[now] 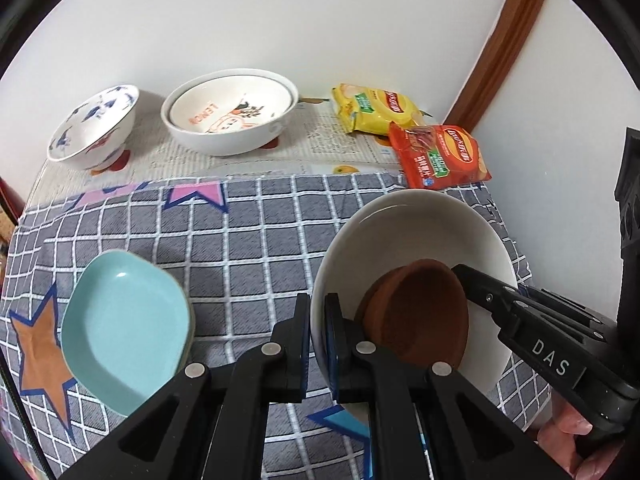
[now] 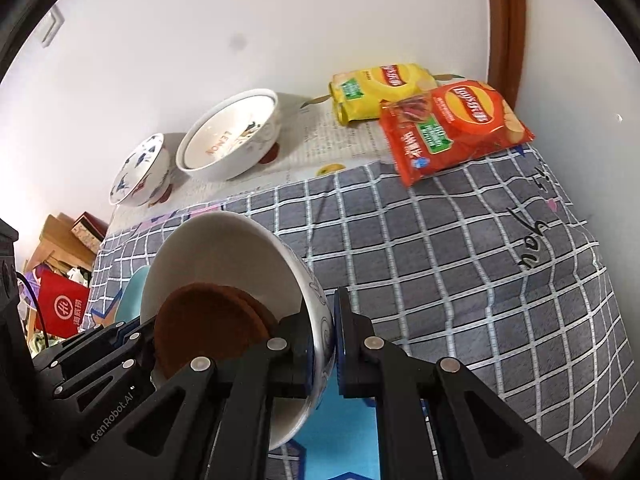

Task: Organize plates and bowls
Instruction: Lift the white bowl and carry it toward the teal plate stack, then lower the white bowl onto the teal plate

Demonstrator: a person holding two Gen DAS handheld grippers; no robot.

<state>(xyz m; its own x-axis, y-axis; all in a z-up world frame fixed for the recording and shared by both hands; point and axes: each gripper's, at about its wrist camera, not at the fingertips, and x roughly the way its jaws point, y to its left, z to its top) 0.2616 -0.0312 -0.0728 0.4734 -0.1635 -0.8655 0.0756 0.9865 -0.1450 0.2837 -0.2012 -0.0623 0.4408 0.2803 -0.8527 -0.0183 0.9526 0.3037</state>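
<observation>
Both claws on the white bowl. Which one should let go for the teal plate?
Left, likely. The teal plate lies right beside the left claw, on its outer side; from the right claw the white bowl hides most of it.

The grey cloth with a white grid (image 1: 256,240) carries orange, pink and blue stars. The deep white ceramic bowl (image 1: 420,240) has a blue pattern outside and holds round brown saucers (image 1: 420,312). The shallow dish (image 1: 124,328) is pale turquoise. One small white bowl (image 1: 96,124) shows blue fish; the wide white bowl (image 1: 232,112) has orange letters. The crisp bags are yellow (image 1: 372,108) and red (image 1: 440,156).
</observation>
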